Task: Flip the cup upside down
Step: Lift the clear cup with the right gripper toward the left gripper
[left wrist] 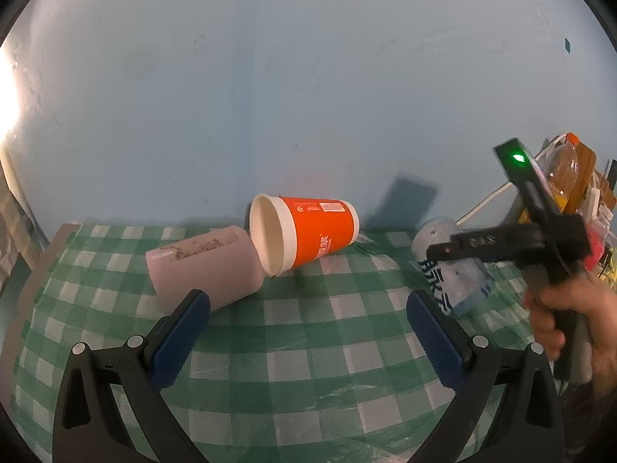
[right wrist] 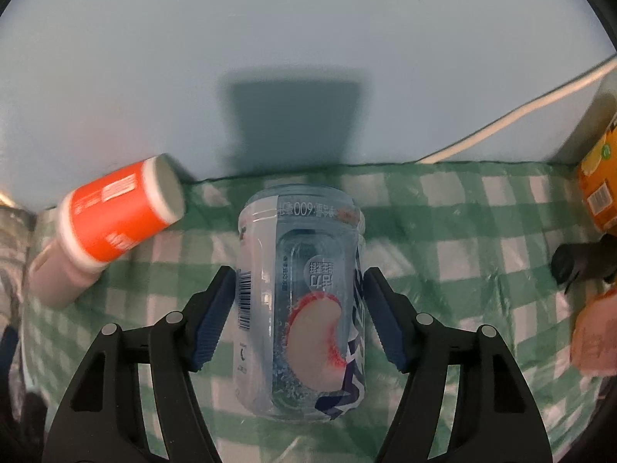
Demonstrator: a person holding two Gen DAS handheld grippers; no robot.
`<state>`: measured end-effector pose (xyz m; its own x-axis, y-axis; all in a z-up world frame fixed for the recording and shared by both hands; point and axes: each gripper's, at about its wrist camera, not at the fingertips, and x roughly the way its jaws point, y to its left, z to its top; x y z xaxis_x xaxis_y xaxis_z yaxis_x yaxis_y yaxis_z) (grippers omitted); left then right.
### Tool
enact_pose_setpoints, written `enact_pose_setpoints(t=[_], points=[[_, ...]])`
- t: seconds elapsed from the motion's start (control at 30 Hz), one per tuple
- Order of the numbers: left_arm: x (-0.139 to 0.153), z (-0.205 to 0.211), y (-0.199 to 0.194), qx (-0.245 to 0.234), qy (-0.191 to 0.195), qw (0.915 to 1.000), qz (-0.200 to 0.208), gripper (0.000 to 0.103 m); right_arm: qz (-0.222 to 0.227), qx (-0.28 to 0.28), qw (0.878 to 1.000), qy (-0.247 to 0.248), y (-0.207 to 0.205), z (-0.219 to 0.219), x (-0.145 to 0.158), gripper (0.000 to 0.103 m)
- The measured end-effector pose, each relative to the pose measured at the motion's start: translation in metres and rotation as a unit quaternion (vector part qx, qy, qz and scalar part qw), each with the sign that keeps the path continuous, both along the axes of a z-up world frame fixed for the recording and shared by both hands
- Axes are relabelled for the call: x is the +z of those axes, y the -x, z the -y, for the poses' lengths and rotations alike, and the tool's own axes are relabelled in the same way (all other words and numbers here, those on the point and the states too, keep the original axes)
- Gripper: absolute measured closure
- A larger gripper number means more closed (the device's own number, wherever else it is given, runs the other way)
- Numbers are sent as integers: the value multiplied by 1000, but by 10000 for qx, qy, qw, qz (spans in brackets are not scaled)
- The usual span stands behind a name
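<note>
My left gripper [left wrist: 308,316] hangs spread wide above the green-checked table [left wrist: 308,366], nothing between its blue pads [left wrist: 181,335]. Ahead of it, well apart, the orange paper cup [left wrist: 308,231] lies on its side near the back wall, its open mouth turned toward my left gripper and tilted down to the cloth. The cup's rim sits just beside a pale pink container [left wrist: 204,266] that also lies tipped over; I cannot tell if the two touch.

My right gripper [right wrist: 299,308] straddles a clear plastic bottle [right wrist: 300,308] with a peach picture on its label. The blue pads [right wrist: 214,320] stand close on either side of the bottle, and I cannot tell whether they press it or only flank it. From this side the cup [right wrist: 119,223] shows its base, off to the left. An orange drink bottle [right wrist: 599,189] stands at the far right, with a white cable [right wrist: 501,123] running along the wall.
</note>
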<state>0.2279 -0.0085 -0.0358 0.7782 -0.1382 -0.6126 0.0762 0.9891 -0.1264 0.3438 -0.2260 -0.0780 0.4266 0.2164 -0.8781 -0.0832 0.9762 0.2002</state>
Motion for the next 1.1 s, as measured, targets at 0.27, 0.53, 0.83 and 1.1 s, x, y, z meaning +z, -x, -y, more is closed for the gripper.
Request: enact_pose_setpoints(t=[0.27,0.53,0.83,1.1], points=[[3,-7,7,4,84,10000,-40,0,70,380,9957,-843,57,-8,7,34],[1,-18,27,31,108,9999,-112,0,31,622,9864,-1520,105,-27,10,34],[-21,-40,49,187,276,9985,-430,0,-61,564,9847,-1649,134,-56,-7,33],[-32,-54,51,338,447,9967,-586,0,-183,291,9850,-1692,142,-56,-16,30]])
